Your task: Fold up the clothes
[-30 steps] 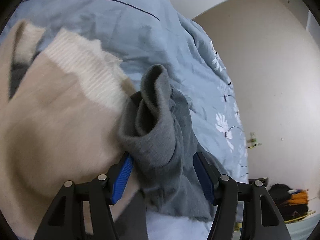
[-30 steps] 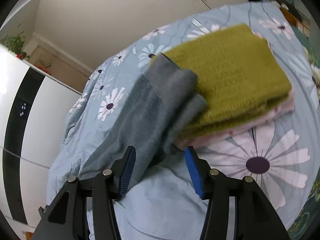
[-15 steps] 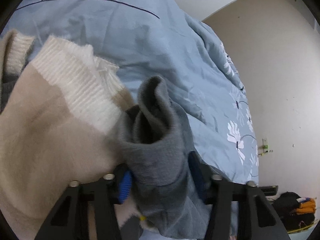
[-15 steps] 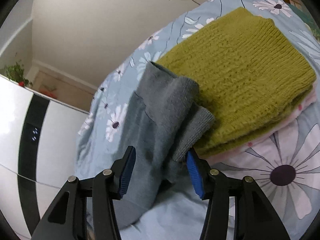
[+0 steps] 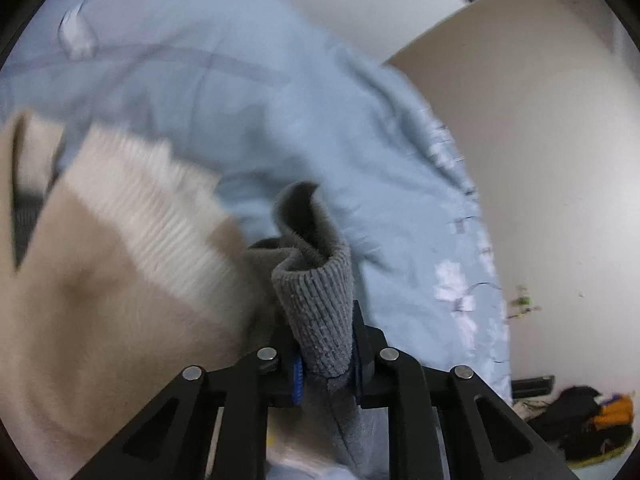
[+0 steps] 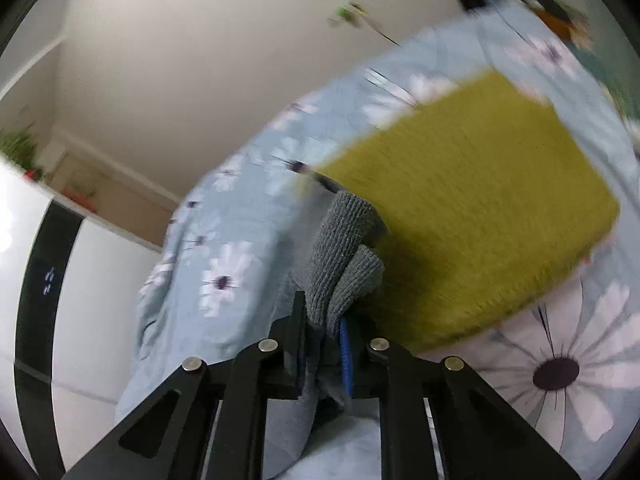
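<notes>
My left gripper point(image 5: 325, 364) is shut on a ribbed edge of a grey knit garment point(image 5: 316, 304), which stands up between the fingers above the blue bedspread point(image 5: 248, 92). A beige and cream sweater point(image 5: 104, 280) lies to its left. My right gripper point(image 6: 323, 340) is shut on another bunched ribbed edge of the grey garment point(image 6: 344, 252). A folded olive-green sweater point(image 6: 472, 216) lies just right of it on the daisy-print bedspread point(image 6: 228, 276).
A pink folded item lies under the olive sweater, mostly hidden. A white cabinet with a black stripe point(image 6: 44, 280) stands at the left of the right wrist view. A beige wall point(image 5: 540, 160) and a dark pile on the floor point(image 5: 580, 416) lie beyond the bed.
Both grippers have closed from open onto the grey garment. Both views are blurred with motion, and the fabric now stands pinched between the fingers.
</notes>
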